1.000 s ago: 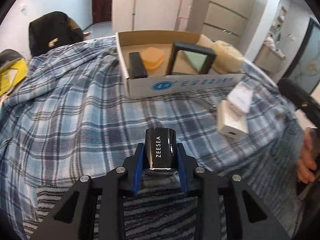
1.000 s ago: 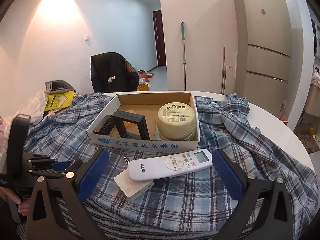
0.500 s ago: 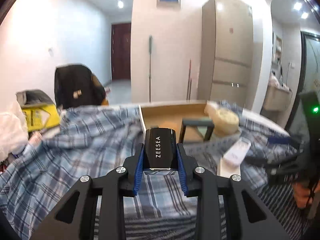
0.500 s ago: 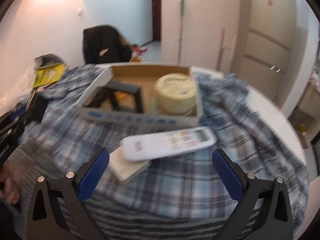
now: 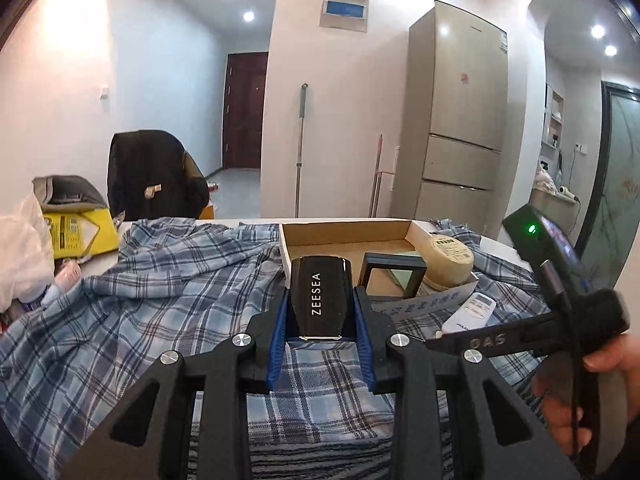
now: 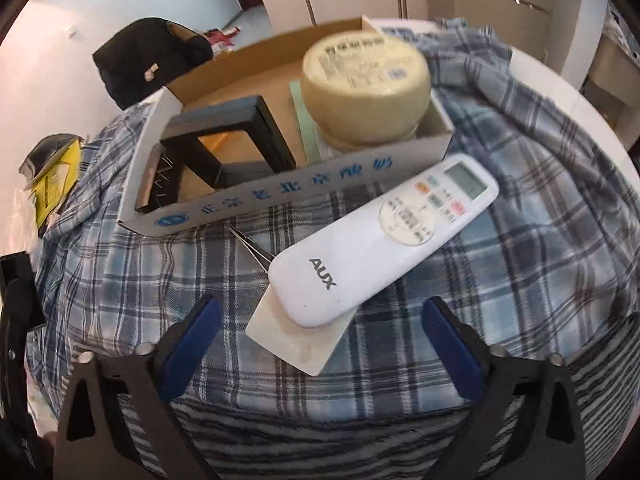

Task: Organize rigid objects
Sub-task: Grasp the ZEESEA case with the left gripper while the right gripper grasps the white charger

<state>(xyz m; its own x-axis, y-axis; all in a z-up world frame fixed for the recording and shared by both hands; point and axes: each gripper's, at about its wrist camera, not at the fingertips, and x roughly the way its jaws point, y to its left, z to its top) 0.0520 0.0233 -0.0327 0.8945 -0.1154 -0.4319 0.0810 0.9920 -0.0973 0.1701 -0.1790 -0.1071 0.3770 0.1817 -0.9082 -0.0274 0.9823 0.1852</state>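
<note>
My left gripper [image 5: 320, 314] is shut on a glossy black ZEESEA box [image 5: 320, 296], held above the plaid cloth in front of the cardboard box [image 5: 344, 226]. In the right wrist view a white AUX remote [image 6: 384, 240] lies slanted, its near end resting on a flat white block [image 6: 296, 340]. My right gripper [image 6: 320, 340] points down over that near end. Its jaws are closing, with the block and the remote's end between the blue pads [image 6: 192, 340] but untouched. The cardboard box [image 6: 280, 196] holds a black frame [image 6: 228, 140] and a round yellow tub [image 6: 366, 84].
A blue plaid cloth [image 6: 540, 240] covers the round white table [image 6: 560, 80]. Thin metal tweezers [image 6: 252, 246] lie between the box and the remote. A yellow package [image 5: 76, 232] and a black bag [image 5: 156, 176] sit at the far left. A hand [image 5: 592, 380] holds the right gripper.
My left gripper tilted up with the black box, then held still. My right gripper tipped down and came closer over the remote, and its jaws narrowed.
</note>
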